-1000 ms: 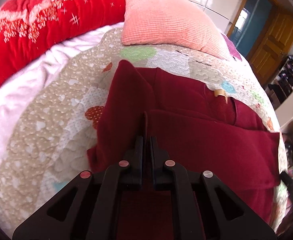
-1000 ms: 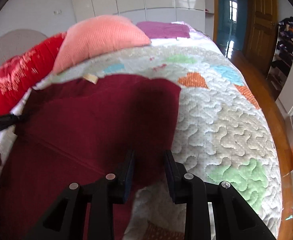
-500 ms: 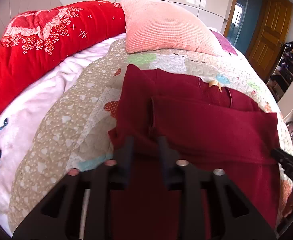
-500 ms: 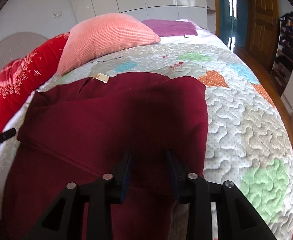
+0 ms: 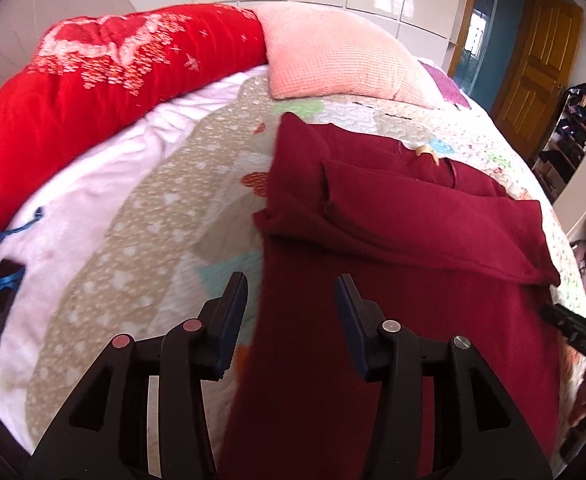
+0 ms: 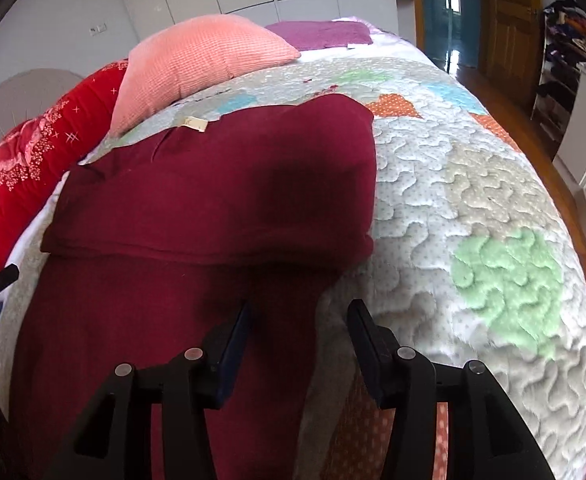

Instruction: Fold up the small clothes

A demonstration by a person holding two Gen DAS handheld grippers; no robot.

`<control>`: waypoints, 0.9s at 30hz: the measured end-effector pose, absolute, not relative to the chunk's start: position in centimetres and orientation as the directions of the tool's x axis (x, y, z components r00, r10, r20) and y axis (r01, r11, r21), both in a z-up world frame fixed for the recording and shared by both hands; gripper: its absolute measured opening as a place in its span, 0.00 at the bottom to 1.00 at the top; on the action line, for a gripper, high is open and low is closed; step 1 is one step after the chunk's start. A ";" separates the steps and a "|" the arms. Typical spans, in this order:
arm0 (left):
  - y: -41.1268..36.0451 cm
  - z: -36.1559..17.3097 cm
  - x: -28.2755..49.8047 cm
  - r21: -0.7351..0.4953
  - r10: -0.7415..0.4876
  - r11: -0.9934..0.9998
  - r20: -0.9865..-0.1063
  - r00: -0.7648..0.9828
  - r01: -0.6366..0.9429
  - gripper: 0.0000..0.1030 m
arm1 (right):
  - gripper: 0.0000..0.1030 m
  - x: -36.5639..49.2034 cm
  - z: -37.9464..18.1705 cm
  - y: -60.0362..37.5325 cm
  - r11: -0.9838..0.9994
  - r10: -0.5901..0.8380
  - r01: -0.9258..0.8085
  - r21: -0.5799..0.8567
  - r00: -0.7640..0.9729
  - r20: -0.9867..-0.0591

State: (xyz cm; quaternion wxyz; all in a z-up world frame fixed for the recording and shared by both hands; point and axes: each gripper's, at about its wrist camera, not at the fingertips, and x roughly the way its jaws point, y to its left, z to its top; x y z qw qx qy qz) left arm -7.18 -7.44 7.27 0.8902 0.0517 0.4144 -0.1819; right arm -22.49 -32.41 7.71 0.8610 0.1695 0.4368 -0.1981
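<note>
A dark red garment (image 5: 393,248) lies on the patchwork quilt (image 5: 141,240), its sleeves folded across the chest and a tan label at the collar. My left gripper (image 5: 291,292) hovers over the garment's left edge, jaws opening, pads off the cloth. In the right wrist view the same garment (image 6: 213,208) fills the left half. My right gripper (image 6: 299,320) hangs above its right edge, jaws opening too, nothing pinched. The right gripper's tip (image 5: 569,324) shows at the far right of the left wrist view.
A pink pillow (image 5: 333,56) and a red blanket roll (image 5: 93,88) lie at the head of the bed. A purple cloth (image 6: 321,34) sits beyond the pillow. A black object with a blue cord (image 5: 1,292) rests on the white sheet. Shelves and a wooden door stand at right.
Both grippers let go of the garment and opened. Both pulled back toward the near end of the garment, leaving the sleeve fold lying flat across the chest.
</note>
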 end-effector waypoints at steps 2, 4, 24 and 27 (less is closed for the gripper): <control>-6.7 7.3 -7.8 -0.052 -0.276 0.929 -0.754 0.596 0.365 0.44 | 0.47 -23.5 8.4 -31.6 0.872 -0.184 0.473 0.127 0.557 -0.810; -5.9 7.3 -8.6 -0.045 -0.272 0.930 -0.753 0.599 0.365 0.44 | 0.47 -24.7 8.9 -30.7 0.880 -0.178 0.458 0.124 0.561 -0.808; -2.4 5.2 -12.3 -0.083 -0.275 0.930 -0.803 0.529 0.357 0.44 | 0.66 -29.8 9.0 -24.0 0.916 -0.115 0.376 0.138 0.579 -0.807; -2.1 5.0 -12.0 -0.093 -0.273 0.933 -0.812 0.516 0.347 0.44 | 0.67 -29.6 9.0 -24.1 0.911 -0.122 0.389 0.138 0.574 -0.810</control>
